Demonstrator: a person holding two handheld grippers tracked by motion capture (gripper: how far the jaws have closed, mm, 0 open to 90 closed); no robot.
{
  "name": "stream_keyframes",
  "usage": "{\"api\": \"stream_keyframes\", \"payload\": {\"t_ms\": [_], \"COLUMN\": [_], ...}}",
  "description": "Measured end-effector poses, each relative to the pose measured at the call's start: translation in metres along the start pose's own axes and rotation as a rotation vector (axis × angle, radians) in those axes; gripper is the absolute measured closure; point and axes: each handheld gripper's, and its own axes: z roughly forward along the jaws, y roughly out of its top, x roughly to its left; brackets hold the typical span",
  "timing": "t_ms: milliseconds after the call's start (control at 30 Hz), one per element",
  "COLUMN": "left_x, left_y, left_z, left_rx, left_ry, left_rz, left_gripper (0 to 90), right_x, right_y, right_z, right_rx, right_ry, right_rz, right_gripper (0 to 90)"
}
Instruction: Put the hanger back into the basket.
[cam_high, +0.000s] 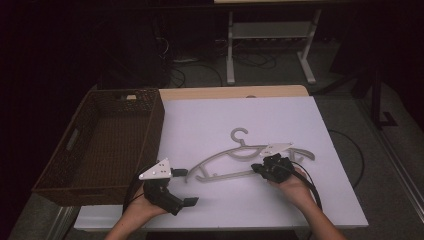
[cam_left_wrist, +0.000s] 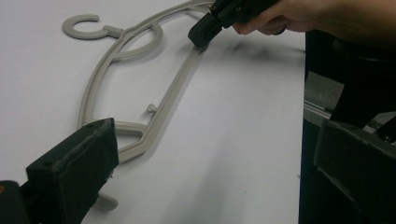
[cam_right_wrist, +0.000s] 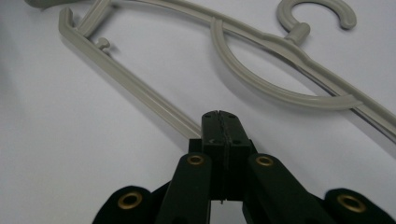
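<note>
Your right gripper (cam_high: 258, 169) has its black jaws pressed together on the lower bar of the grey plastic clothes hanger (cam_high: 220, 159). In the right gripper view the pads (cam_right_wrist: 219, 133) meet face to face, and the bar runs in under them from ten o'clock. The left gripper view shows the same jaw tip pinching that bar near its far end.

The hanger lies flat on the white tabletop (cam_high: 210, 120), a little below the middle of the board. Its hook (cam_high: 239, 134) points to twelve o'clock, and its long arm sweeps down toward eight o'clock.

Your left gripper (cam_high: 186, 187) sits at seven o'clock on the table, just beside the hanger's near end. Its jaws are spread wide, with nothing between them. In its own view the left pad (cam_left_wrist: 74, 172) stands right next to the hanger's tip; whether it touches, you cannot tell.

A dark brown woven wicker basket (cam_high: 150, 125) stands at nine o'clock, along the table's left edge.
</note>
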Motion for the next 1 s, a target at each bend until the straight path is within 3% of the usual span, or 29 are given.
{"api": "stream_keyframes", "payload": {"t_ms": [333,633,900,1000], "left_x": [0.0,-0.001,0.006,0.011], "left_y": [0.0,0.001,0.016,0.025], "left_z": [0.0,0.003,0.013,0.018], "left_rx": [0.002,0.006,0.012,-0.004], "left_ry": [0.001,0.005,0.031,0.029], "left_rz": [0.004,0.002,0.016,-0.003], "left_gripper": [0.0,0.0,0.0,0.0], "right_x": [0.003,0.005,0.004,0.004], "right_y": [-0.003,-0.004,-0.004,-0.004], "right_z": [0.009,0.01,0.011,0.011], "right_rx": [0.05,0.055,0.056,0.055], "right_ry": [-0.03,-0.034,-0.035,-0.033], "right_rz": [-0.039,-0.045,-0.037,-0.037], "right_gripper": [89.5,89.6,89.7,89.7]}}
